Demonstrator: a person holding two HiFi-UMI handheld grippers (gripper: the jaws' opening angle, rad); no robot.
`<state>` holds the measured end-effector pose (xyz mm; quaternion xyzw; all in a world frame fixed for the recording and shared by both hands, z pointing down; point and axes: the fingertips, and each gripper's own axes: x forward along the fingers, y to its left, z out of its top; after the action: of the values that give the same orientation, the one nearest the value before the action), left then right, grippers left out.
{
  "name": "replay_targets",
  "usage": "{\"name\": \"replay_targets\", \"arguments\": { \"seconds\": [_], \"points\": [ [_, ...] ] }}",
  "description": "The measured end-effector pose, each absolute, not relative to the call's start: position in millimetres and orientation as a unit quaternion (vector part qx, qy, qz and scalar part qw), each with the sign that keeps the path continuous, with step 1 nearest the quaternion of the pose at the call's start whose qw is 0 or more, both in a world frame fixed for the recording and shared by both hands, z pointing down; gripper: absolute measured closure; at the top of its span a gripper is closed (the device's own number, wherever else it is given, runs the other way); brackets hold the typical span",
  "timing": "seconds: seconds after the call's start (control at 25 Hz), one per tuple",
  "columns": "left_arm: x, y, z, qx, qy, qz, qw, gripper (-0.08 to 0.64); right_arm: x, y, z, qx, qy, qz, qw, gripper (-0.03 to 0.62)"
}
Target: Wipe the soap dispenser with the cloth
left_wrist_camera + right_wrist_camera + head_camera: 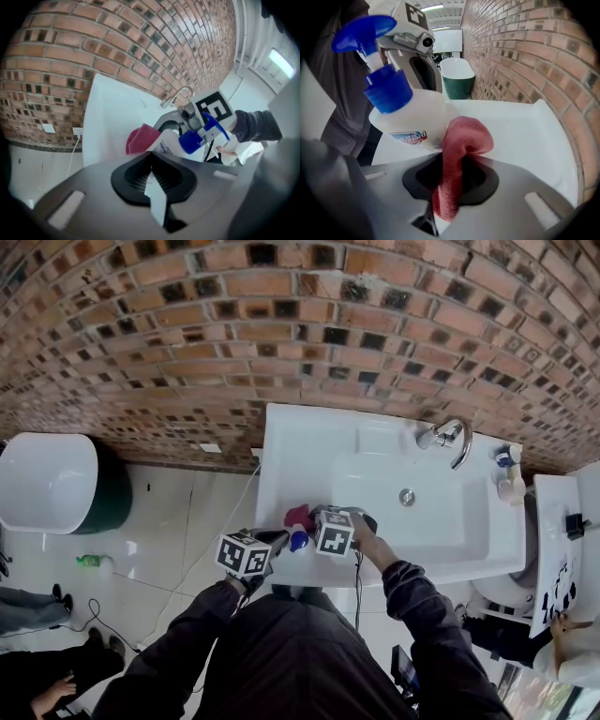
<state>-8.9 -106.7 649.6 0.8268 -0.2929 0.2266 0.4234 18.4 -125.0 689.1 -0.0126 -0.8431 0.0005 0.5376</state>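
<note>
The soap dispenser [298, 540] is a white bottle [168, 140] with a blue pump [377, 61] and is held over the front left corner of the white sink [281, 442]. My left gripper [279, 540] is shut on its body [415, 117]. My right gripper [315, 518] is shut on a red cloth [457, 150], which bulges out of the jaws and presses against the bottle's side. The left gripper view shows the cloth [139, 139] just behind the bottle, with the right gripper [194, 115] beyond it. The bottle's base is hidden inside the left gripper [152, 176].
A chrome faucet [455, 439] and drain [406, 496] lie in the sink basin, with small bottles [508, 474] at its back right. A brick wall [281, 324] runs behind. A white-topped green bin [56, 486] and a green bottle [91, 562] stand on the floor at left.
</note>
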Motion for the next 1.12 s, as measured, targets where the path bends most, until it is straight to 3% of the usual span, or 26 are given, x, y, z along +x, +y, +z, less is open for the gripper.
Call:
{"name": "replay_targets", "arguments": {
  "seconds": [0.16, 0.32, 0.6, 0.8, 1.12],
  "points": [
    [-8.8, -105.6, 651.7, 0.826, -0.291, 0.225, 0.427, 0.56, 20.1, -128.9, 692.4, 0.016, -0.845, 0.009, 0.534, 0.512],
    [-11.1, -105.3, 648.1, 0.828, -0.294, 0.211, 0.428, 0.56, 32.0, -133.9, 661.7, 0.092, -0.867, 0.058, 0.486, 0.511],
    [-34.1, -101.7, 606.0, 0.838, -0.343, 0.147, 0.398, 0.56, 70.4, -99.3, 572.2, 0.248, -0.907, 0.212, 0.266, 0.509],
    [-58.1, -85.5, 546.0, 0.865, -0.363, 0.109, 0.328, 0.56, 97.0, -64.8, 489.1, 0.318, -0.906, 0.254, 0.117, 0.509],
    [-53.9, -70.4, 483.6, 0.91, -0.337, 0.123, 0.209, 0.56, 111.6, -57.7, 416.2, 0.372, -0.909, 0.173, 0.075, 0.512]
  ]
}}
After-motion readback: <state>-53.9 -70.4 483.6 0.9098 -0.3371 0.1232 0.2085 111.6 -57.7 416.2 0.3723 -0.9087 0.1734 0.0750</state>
